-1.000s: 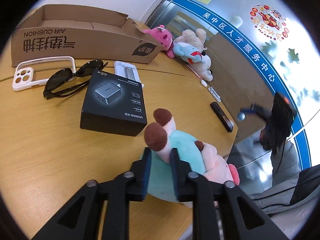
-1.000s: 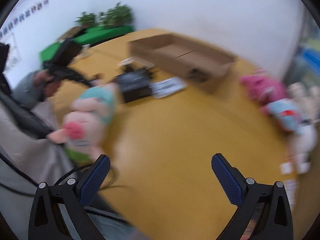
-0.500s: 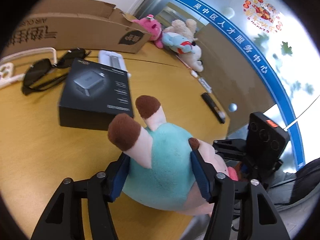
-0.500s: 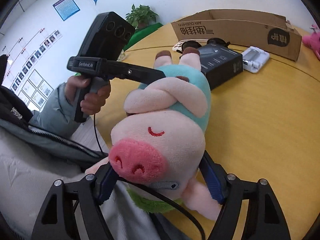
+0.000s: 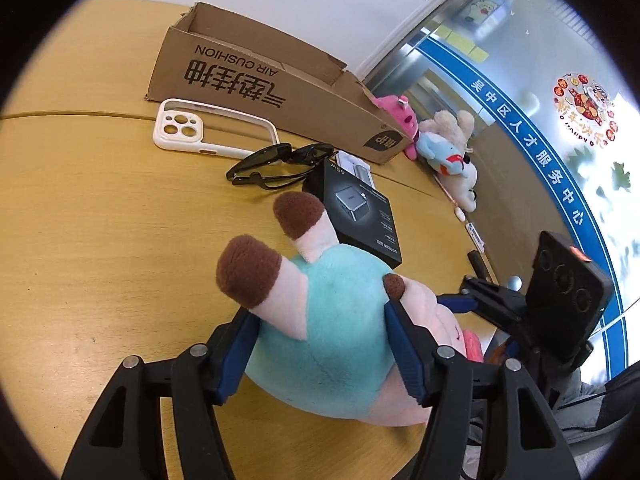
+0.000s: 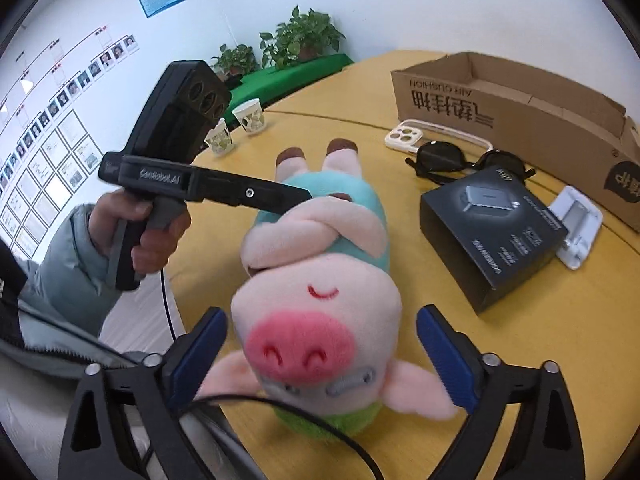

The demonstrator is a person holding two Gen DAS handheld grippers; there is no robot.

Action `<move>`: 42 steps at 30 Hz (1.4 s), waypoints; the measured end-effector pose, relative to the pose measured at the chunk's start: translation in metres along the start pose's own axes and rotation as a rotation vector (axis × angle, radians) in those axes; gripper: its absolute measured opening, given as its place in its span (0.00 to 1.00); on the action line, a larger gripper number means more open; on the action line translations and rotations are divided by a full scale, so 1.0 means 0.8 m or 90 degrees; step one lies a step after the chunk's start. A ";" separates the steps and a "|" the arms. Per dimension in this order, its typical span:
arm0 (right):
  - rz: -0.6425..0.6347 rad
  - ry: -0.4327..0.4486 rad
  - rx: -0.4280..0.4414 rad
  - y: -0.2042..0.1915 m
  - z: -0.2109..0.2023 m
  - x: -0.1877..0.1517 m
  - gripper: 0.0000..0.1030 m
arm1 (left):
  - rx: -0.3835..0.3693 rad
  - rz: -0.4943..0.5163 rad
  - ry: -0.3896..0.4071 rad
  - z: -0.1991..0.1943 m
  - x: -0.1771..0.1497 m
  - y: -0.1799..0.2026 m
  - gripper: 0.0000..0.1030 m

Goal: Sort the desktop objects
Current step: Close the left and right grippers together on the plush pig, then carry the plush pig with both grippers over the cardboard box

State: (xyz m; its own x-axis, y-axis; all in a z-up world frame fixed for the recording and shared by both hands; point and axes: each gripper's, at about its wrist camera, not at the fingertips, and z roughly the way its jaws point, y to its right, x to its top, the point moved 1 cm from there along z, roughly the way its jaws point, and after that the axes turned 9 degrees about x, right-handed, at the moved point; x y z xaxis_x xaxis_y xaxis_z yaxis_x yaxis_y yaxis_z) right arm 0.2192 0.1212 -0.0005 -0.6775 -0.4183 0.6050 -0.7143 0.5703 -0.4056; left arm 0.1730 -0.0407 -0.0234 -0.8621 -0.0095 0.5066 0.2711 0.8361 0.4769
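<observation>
One plush pig (image 6: 320,312), pink snout, teal shirt, brown hooves; left gripper (image 5: 320,344) fingers opening around body, right gripper (image 6: 320,360) opening beside head.

Your left gripper (image 5: 320,348) and right gripper (image 6: 320,364): black frames, ribbed blue pads, silver screws. Pale grey-green padded sleeve (image 6: 64,264); thin black cable (image 6: 166,296) hangs below the grip.

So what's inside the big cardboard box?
The cardboard box is open on top, and only bare brown inner walls show. Its floor is hidden behind the near wall, so anything lying low can't be seen.
</observation>
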 end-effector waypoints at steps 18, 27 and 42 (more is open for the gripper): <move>-0.021 0.036 -0.048 -0.008 -0.023 0.029 0.66 | -0.008 0.118 0.105 -0.056 0.082 0.060 0.48; -0.079 0.199 -0.119 0.017 -0.109 0.186 0.66 | 0.002 0.277 0.283 -0.110 0.267 0.123 0.48; 0.014 0.328 -0.126 0.155 -0.134 0.416 0.67 | 0.015 0.298 0.310 -0.057 0.518 0.095 0.48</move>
State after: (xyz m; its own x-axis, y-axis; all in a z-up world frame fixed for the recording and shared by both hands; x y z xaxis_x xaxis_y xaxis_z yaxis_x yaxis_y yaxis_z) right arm -0.0762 0.1280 0.2241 -0.4829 -0.0328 0.8750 -0.6208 0.7176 -0.3157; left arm -0.1441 -0.0063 0.2558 -0.3627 0.1153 0.9248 0.5545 0.8243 0.1147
